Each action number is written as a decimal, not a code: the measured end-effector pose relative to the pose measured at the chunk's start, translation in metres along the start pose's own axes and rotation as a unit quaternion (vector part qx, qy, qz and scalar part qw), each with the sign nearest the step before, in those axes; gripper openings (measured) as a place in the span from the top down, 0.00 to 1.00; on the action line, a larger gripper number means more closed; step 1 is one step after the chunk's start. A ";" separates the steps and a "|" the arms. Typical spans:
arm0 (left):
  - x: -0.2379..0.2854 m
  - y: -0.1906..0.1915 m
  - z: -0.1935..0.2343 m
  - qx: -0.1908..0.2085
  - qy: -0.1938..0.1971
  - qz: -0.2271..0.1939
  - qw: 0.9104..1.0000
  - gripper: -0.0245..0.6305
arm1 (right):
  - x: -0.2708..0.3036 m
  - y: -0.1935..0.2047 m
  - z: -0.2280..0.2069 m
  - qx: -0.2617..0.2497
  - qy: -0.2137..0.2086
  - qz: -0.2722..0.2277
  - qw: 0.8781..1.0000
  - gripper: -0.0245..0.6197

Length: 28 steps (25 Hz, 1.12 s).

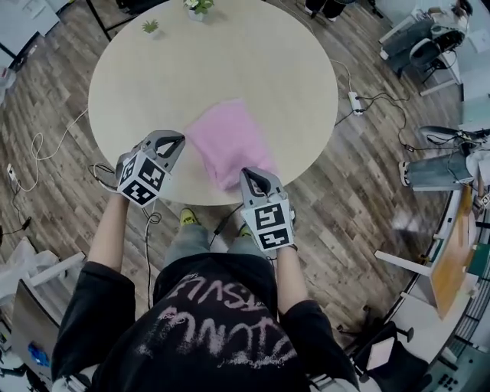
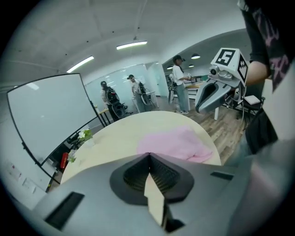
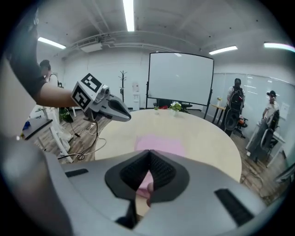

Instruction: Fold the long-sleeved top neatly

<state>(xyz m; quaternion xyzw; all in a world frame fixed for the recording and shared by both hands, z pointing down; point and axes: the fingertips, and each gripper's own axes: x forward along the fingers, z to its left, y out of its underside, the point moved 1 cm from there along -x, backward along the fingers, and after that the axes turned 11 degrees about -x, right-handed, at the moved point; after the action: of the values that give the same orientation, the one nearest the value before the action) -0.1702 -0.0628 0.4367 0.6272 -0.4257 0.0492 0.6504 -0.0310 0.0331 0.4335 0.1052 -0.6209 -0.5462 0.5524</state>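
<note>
The pink long-sleeved top (image 1: 227, 144) lies folded into a compact rectangle on the round pale table (image 1: 145, 84), near its front edge. My left gripper (image 1: 176, 139) hovers at the top's left side, jaws shut with nothing between them. My right gripper (image 1: 251, 174) hovers over the top's near right corner, also shut and empty. In the left gripper view the closed jaws (image 2: 149, 155) point toward the pink top (image 2: 177, 143), with the right gripper (image 2: 213, 92) beyond it. The right gripper view shows its closed jaws (image 3: 148, 151) above the top (image 3: 161, 144) and the left gripper (image 3: 108, 106) to the left.
Two small potted plants (image 1: 151, 27) (image 1: 197, 6) stand at the table's far edge. Cables and a power strip (image 1: 354, 102) lie on the wood floor. A whiteboard (image 3: 180, 78), office chairs and several people stand in the room behind.
</note>
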 end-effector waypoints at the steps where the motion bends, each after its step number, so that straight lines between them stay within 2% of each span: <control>1: -0.001 -0.004 -0.001 -0.021 -0.013 -0.008 1.000 0.95 | -0.004 0.001 -0.008 0.004 0.000 -0.008 1.000 0.95; 3: -0.005 -0.015 -0.006 -0.068 -0.036 -0.035 0.996 0.95 | -0.015 0.002 -0.025 0.008 -0.003 -0.022 1.000 0.95; 7: -0.019 -0.037 -0.019 -0.144 -0.075 -0.094 0.982 0.94 | -0.037 0.002 -0.052 0.003 -0.005 -0.042 0.999 0.95; 14: -0.047 -0.068 -0.040 -0.211 -0.146 -0.153 0.954 0.94 | -0.073 0.001 -0.103 0.029 0.006 -0.091 0.995 0.95; 18: -0.067 -0.073 -0.056 -0.234 -0.182 -0.165 0.941 0.94 | -0.091 0.002 -0.118 0.042 0.005 -0.113 0.993 0.95; 21: -0.084 -0.074 -0.068 -0.237 -0.209 -0.178 0.932 0.94 | -0.103 0.000 -0.124 0.043 0.010 -0.133 0.990 0.95; 28: -0.134 -0.081 -0.084 -0.246 -0.275 -0.214 0.904 0.94 | -0.127 -0.013 -0.135 0.035 0.022 -0.171 0.984 0.95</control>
<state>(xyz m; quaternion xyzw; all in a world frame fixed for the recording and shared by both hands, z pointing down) -0.1652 0.0558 0.3038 0.5117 -0.4424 -0.3718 0.6357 0.1173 0.0452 0.3228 0.2409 -0.6000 -0.6083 0.4603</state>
